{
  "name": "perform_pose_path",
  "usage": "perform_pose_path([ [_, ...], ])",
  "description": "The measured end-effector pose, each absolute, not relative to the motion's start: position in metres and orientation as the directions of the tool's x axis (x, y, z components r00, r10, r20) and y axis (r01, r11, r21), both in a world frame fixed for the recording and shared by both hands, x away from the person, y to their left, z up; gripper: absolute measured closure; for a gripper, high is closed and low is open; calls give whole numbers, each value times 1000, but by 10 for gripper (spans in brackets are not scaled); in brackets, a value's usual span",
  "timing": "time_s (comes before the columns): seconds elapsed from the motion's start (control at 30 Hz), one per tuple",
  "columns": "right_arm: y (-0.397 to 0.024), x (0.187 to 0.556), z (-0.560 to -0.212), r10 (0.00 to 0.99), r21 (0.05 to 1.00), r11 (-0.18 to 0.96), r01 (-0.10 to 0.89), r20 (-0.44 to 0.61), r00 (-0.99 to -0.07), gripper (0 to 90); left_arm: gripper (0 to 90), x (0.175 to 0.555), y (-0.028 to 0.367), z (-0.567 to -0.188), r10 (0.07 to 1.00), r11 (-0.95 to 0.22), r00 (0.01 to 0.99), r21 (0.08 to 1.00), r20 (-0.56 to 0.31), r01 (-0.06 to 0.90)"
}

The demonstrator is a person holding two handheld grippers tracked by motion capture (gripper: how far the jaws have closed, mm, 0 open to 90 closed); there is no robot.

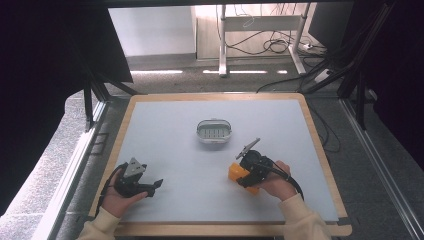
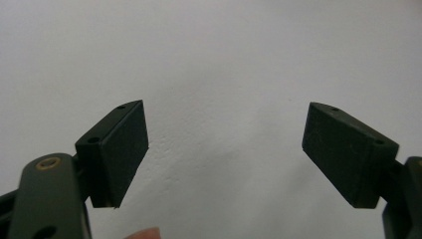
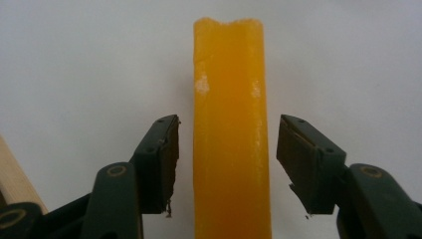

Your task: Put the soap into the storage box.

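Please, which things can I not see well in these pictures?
- Orange rectangular block: in the right gripper view its lower end is cut by the bottom edge; in the high view the right tongs and hand cover most of it.
- Small white oval container: high view, its contents are too small to tell.
- Left tongs: open above the pale grey table mat; in the high view they are too small for detail.
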State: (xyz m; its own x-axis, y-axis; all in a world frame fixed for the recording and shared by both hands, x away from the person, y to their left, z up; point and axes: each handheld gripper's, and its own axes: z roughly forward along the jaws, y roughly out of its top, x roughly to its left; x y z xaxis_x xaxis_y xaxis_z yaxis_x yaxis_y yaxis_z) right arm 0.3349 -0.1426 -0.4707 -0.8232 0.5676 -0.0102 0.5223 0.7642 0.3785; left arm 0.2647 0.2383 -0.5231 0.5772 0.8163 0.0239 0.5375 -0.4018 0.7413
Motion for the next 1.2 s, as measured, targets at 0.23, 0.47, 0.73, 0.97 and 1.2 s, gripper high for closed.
perform_pose_path([
  [0.23,-136,340,-482,559,322,786,528,-4,-829,548,181,265,238,-524,815,-404,579,740,24,538],
  [0.47,-135,341,-483,564,307,787,535,-9,-826,614,181,265,239,-523,816,-403,578,741,24,538],
  [0.73,-139,339,-475,560,328,786,524,-16,-829,616,181,265,240,-523,817,-399,577,743,22,537],
  [0.97,-144,333,-461,552,368,781,505,-27,-834,616,181,265,240,-523,817,-398,576,744,22,536],
  [1.2,-146,329,-453,540,382,785,488,-36,-841,617,181,265,240,-522,817,-400,576,743,23,537],
])
